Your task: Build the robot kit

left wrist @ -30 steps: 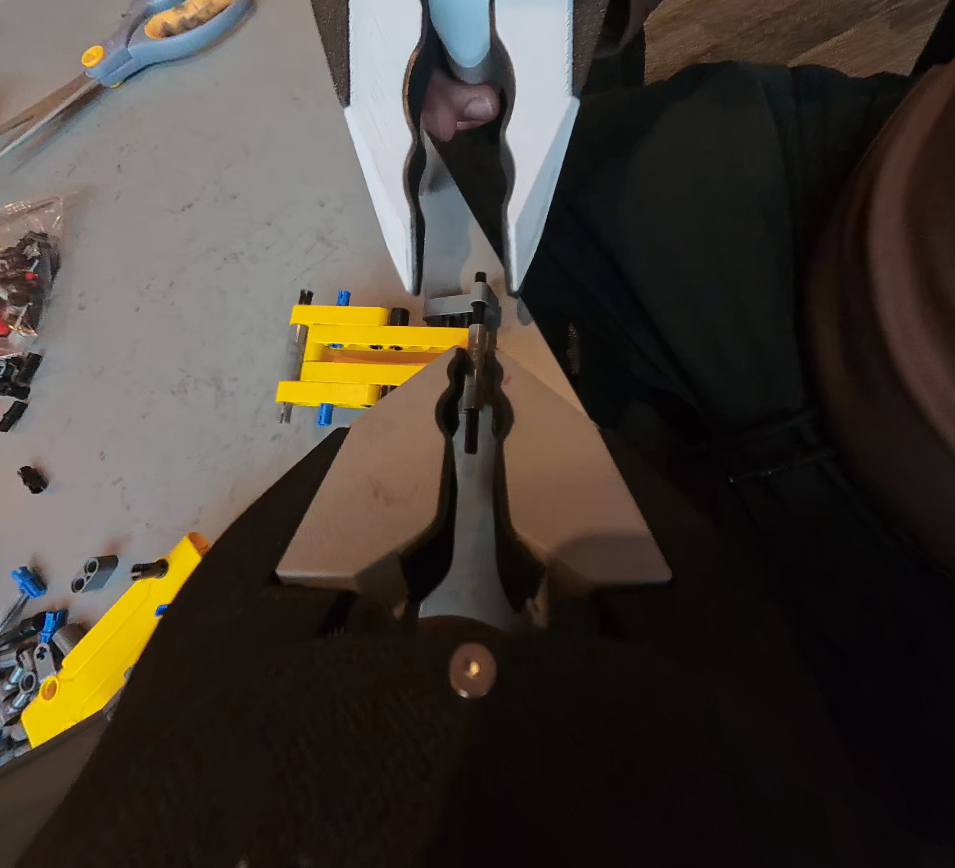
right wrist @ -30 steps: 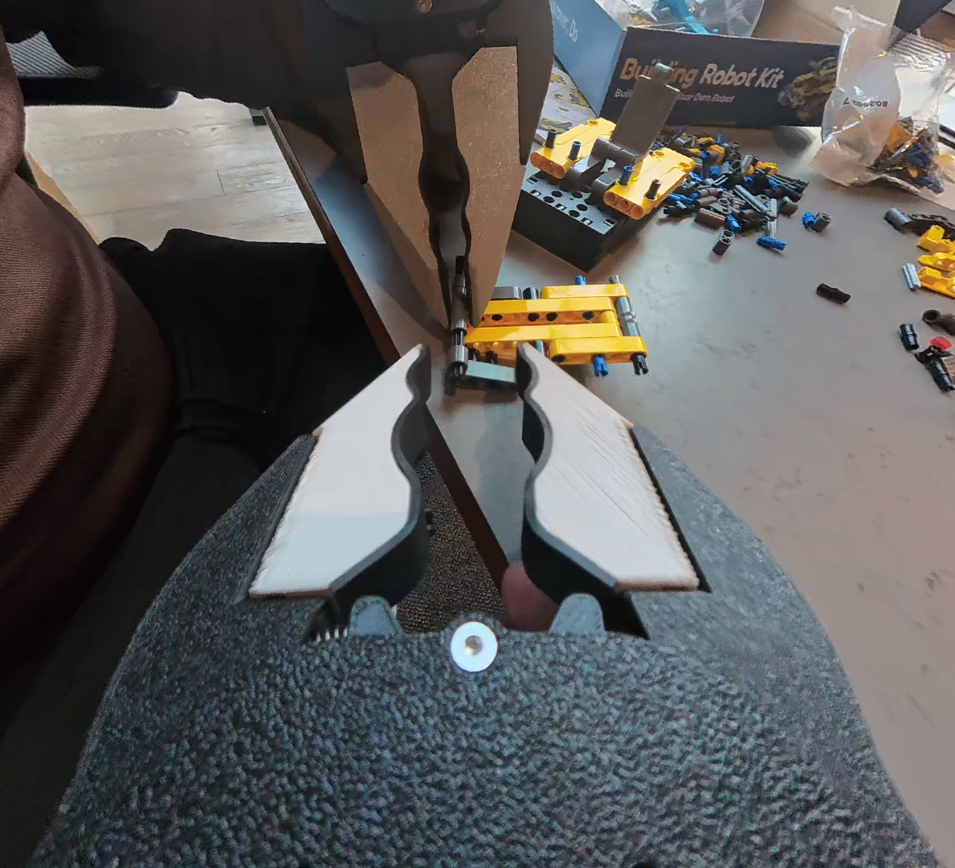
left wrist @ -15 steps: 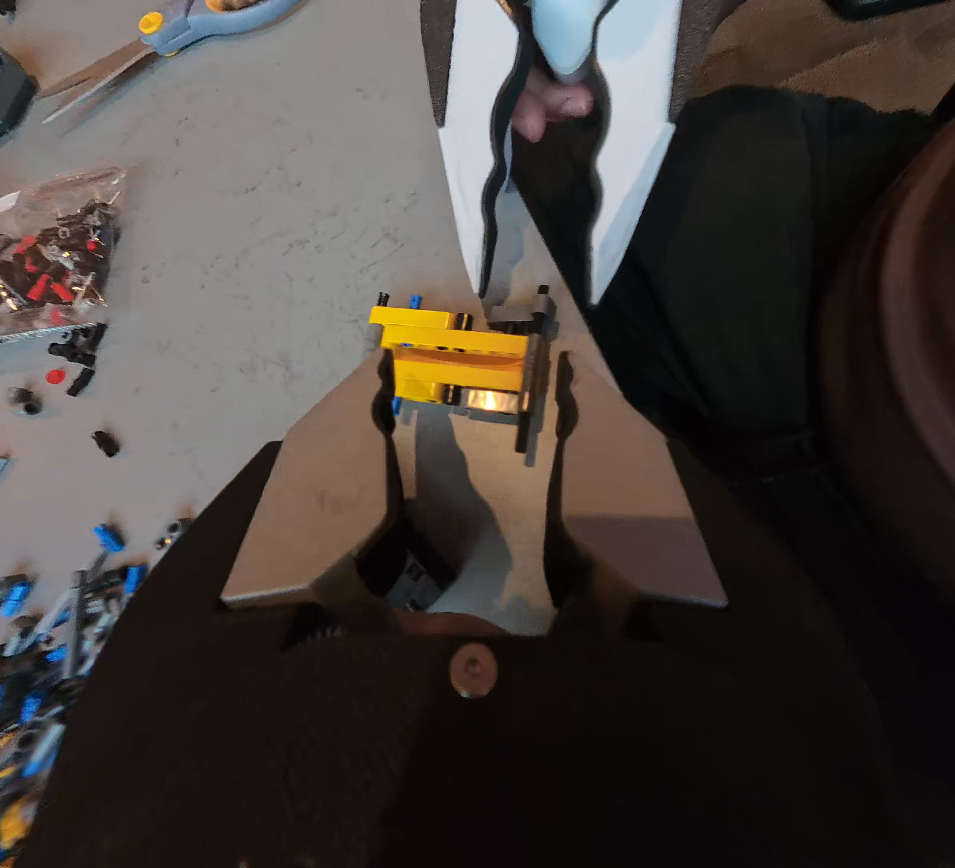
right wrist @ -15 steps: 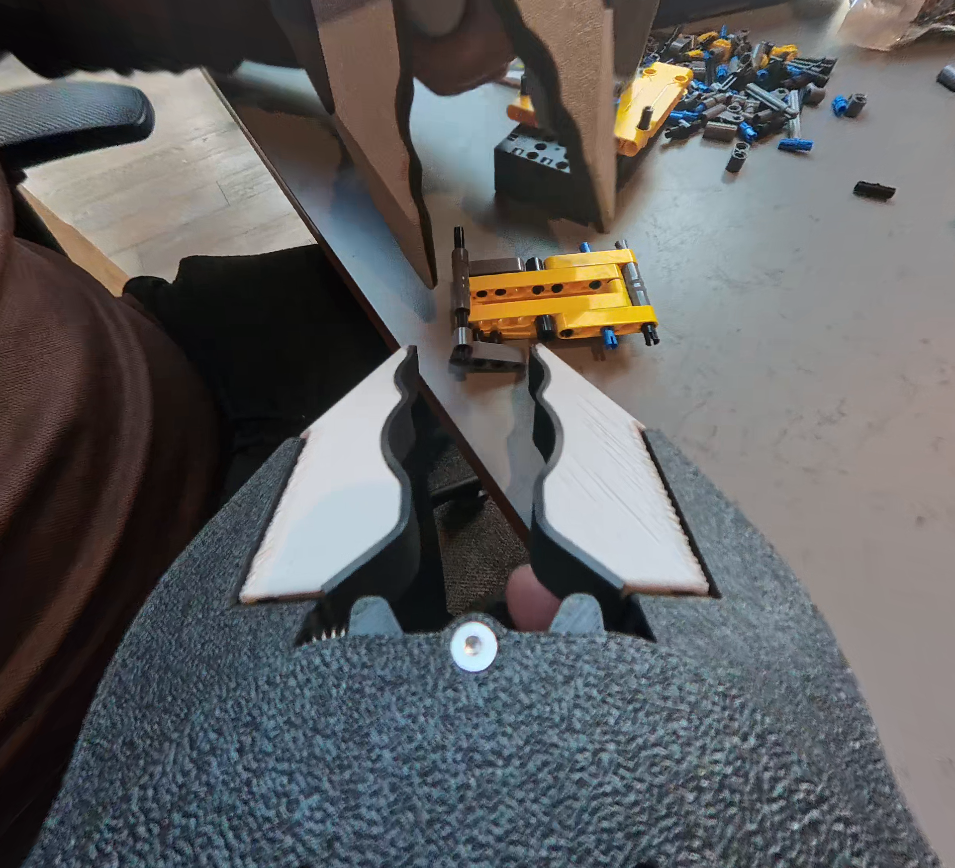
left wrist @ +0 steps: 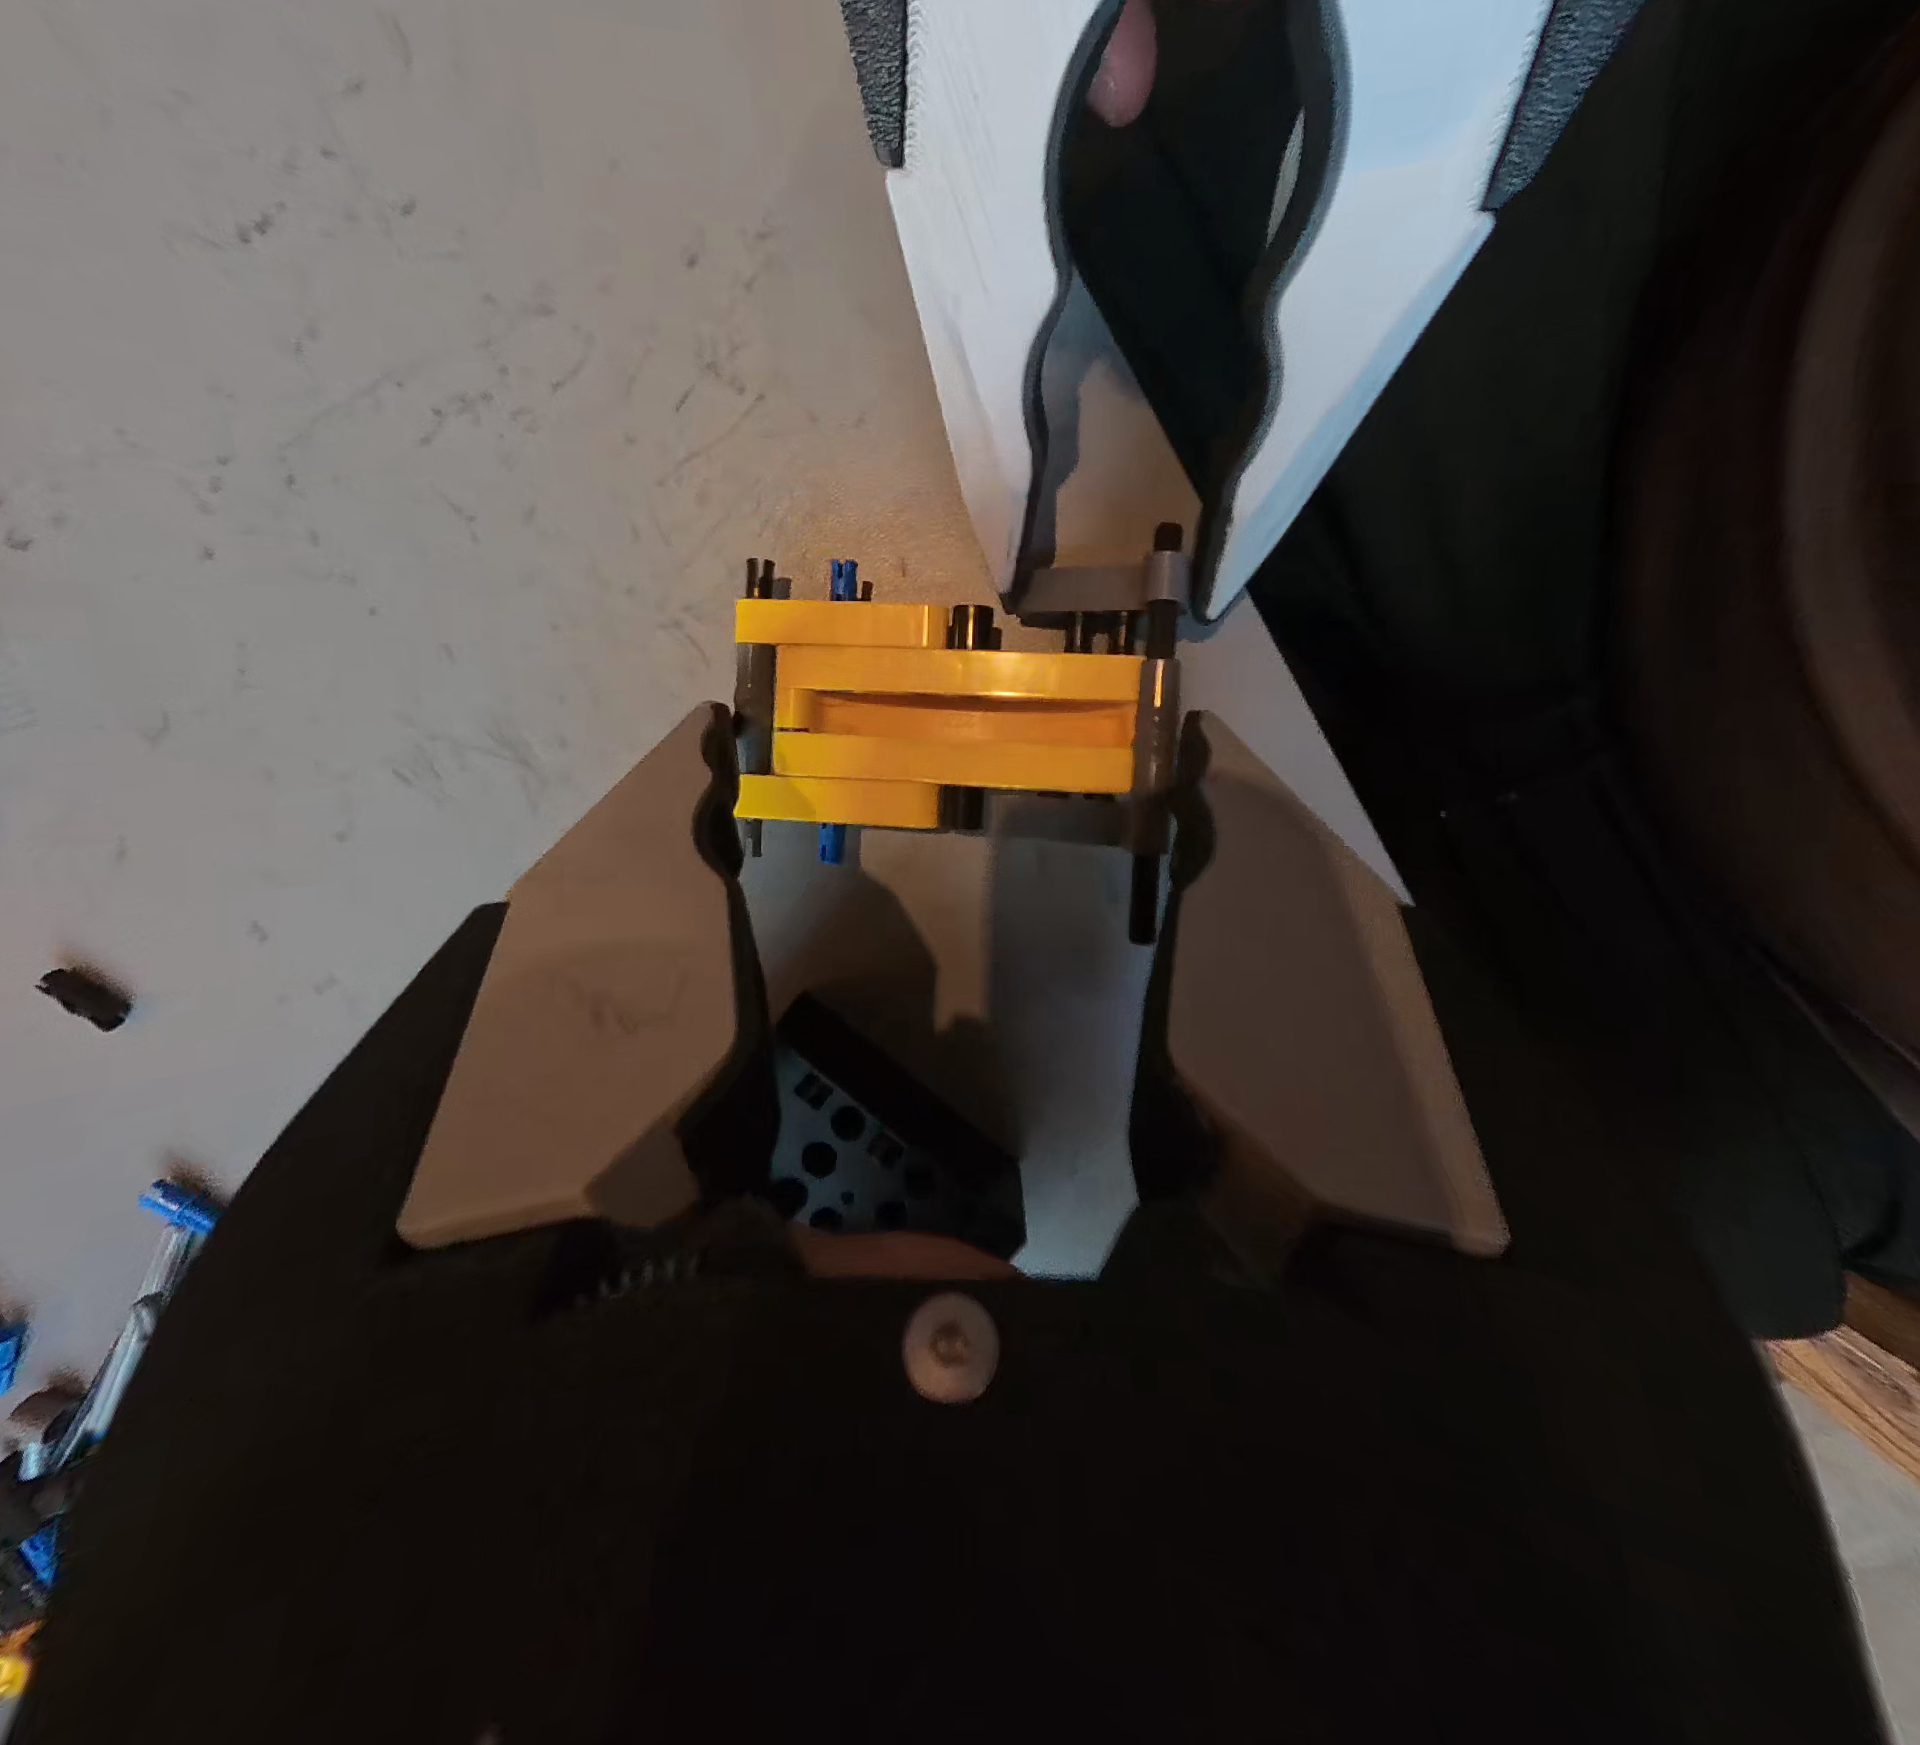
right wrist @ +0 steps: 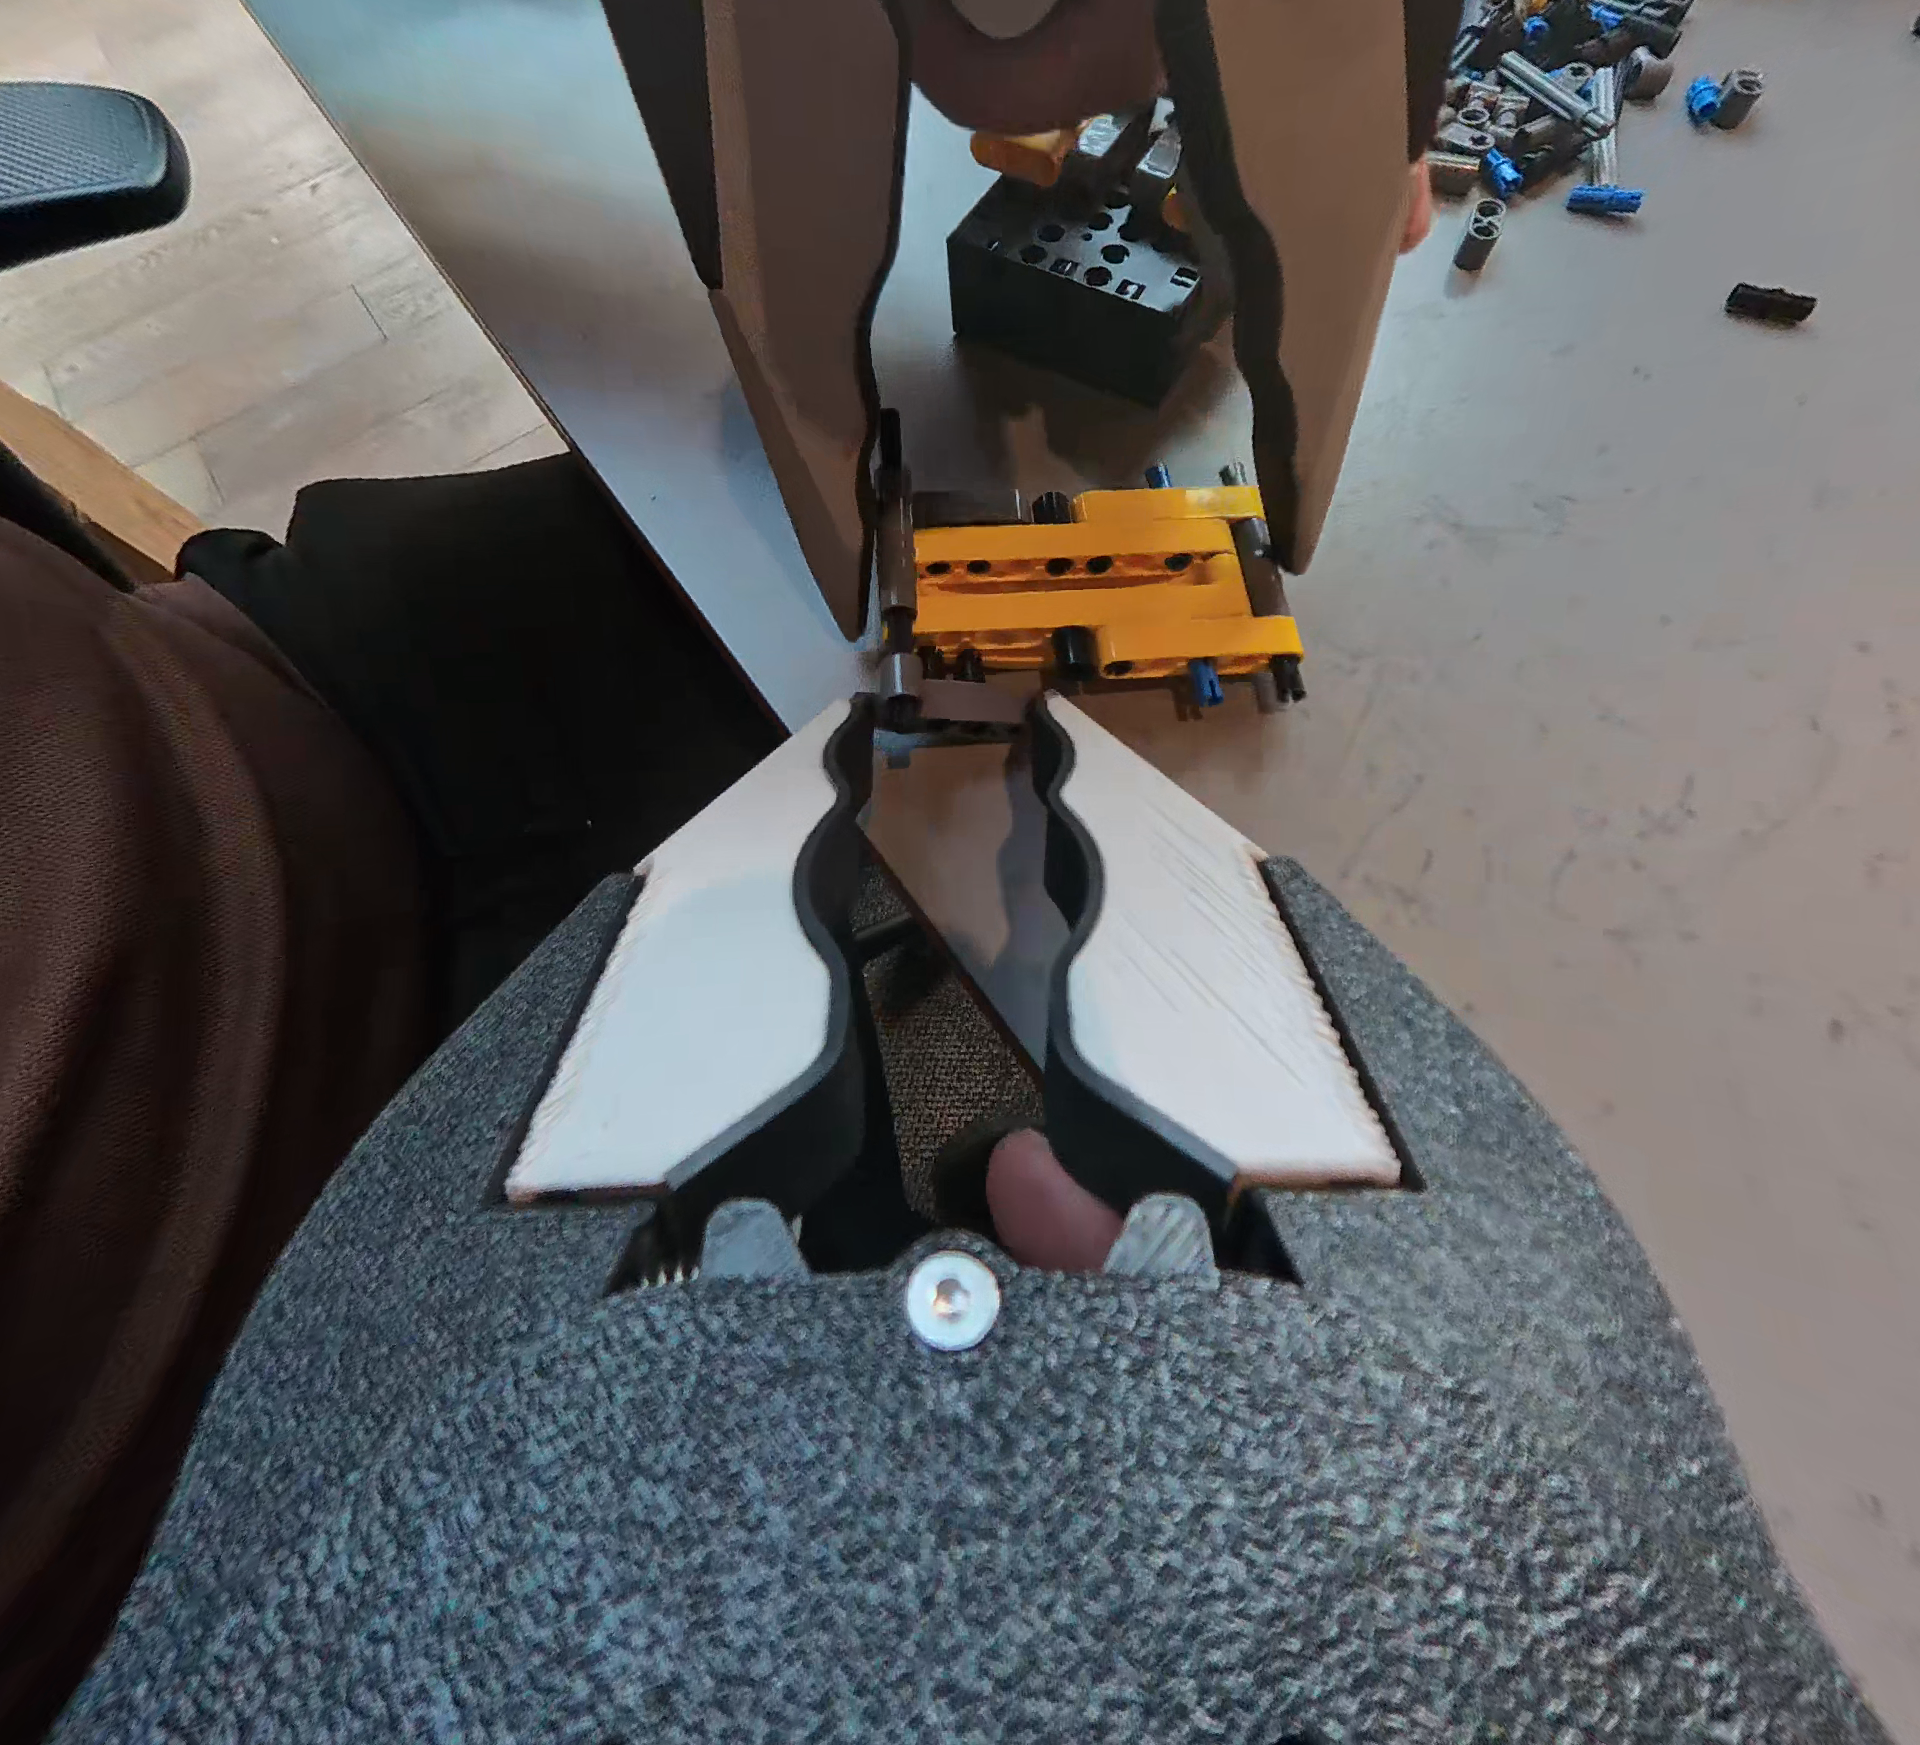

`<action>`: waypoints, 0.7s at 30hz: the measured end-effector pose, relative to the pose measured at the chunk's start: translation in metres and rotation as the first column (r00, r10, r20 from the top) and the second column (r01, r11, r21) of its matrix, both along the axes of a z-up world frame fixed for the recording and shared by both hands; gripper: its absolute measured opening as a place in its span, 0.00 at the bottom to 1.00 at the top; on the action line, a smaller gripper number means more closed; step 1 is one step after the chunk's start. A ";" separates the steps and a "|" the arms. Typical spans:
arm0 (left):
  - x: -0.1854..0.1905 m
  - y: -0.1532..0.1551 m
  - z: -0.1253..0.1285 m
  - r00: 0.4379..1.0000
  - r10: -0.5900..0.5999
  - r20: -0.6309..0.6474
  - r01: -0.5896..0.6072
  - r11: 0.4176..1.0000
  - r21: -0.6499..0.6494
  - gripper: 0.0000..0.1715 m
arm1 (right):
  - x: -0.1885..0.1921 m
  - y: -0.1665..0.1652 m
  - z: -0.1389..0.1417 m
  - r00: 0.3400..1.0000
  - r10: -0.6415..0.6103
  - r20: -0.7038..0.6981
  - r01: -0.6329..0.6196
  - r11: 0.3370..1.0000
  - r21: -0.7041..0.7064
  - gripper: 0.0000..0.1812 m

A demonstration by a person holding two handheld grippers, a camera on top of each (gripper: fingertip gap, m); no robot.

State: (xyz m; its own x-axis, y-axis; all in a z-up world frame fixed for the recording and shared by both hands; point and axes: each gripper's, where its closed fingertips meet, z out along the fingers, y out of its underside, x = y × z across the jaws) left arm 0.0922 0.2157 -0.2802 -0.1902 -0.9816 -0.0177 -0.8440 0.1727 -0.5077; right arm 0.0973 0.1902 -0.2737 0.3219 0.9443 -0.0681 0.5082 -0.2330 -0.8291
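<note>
Right at the near edge of the grey table (right wrist: 1558,760) it all happened: the yellow beam assembly (right wrist: 1091,594) lay flat there, its axle end almost level with the rim, and beyond that rim there was only the person's dark lap (right wrist: 468,656) and the wooden floor (right wrist: 260,293). No room to spare on that side! Towards the table's middle the surface lay open, a lone black pin (right wrist: 1769,303) sitting well apart and a heap of loose parts (right wrist: 1548,85) farther back. Just behind the assembly stood a black perforated block (right wrist: 1070,293), close but not touching it. The left gripper (left wrist: 951,760) came in from the far side, angled steeply down, its tan fingers spread wide and set one against each end of the assembly, so it looked clamped lengthwise across the axles. Facing it, the right gripper (right wrist: 945,719) reached in low over the table's rim from the person's side, its white fingers drawn in narrow on the grey connector (right wrist: 961,708) that jutted from the assembly's near corner; both tips met that small piece, one by the axle end, one at its free end. A thumb (right wrist: 1049,1196) showed tucked behind the right gripper's fingers. The two tools pointed straight at one another, tips nearly meeting over the assembly, with a brown sleeve (right wrist: 156,864) filling the left of the right wrist view.
</note>
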 end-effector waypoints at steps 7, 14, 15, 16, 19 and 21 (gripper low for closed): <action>0.000 -0.001 -0.004 1.000 0.000 -0.015 0.000 1.000 0.030 0.48 | 0.001 -0.001 -0.001 1.000 -0.003 0.021 0.001 0.995 0.103 0.16; -0.002 -0.003 -0.003 1.000 0.024 0.000 -0.024 0.999 0.031 0.48 | 0.007 -0.002 -0.002 0.998 -0.043 0.036 0.037 0.990 0.138 0.21; -0.003 -0.003 -0.003 1.000 0.024 0.001 -0.024 0.999 0.036 0.48 | 0.008 -0.002 -0.001 0.998 -0.051 0.025 0.048 0.992 0.114 0.21; -0.003 -0.003 -0.003 1.000 0.023 0.001 -0.023 0.999 0.041 0.48 | 0.010 -0.002 0.001 0.998 -0.060 0.011 0.059 0.995 0.079 0.21; -0.004 -0.005 -0.003 1.000 0.018 0.003 -0.018 0.999 0.047 0.48 | 0.012 -0.013 0.009 0.996 -0.065 -0.060 0.059 0.994 -0.088 0.15; -0.005 -0.005 -0.003 1.000 0.023 0.009 -0.023 0.998 0.051 0.48 | 0.012 -0.022 0.009 0.992 -0.079 -0.099 0.054 0.970 -0.237 0.13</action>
State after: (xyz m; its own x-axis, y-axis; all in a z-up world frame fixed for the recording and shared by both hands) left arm 0.0877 0.2104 -0.2827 -0.1671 -0.9835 -0.0696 -0.8436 0.1791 -0.5062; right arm 0.1095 0.1683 -0.2649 0.3620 0.8750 -0.3215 0.3963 -0.4566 -0.7965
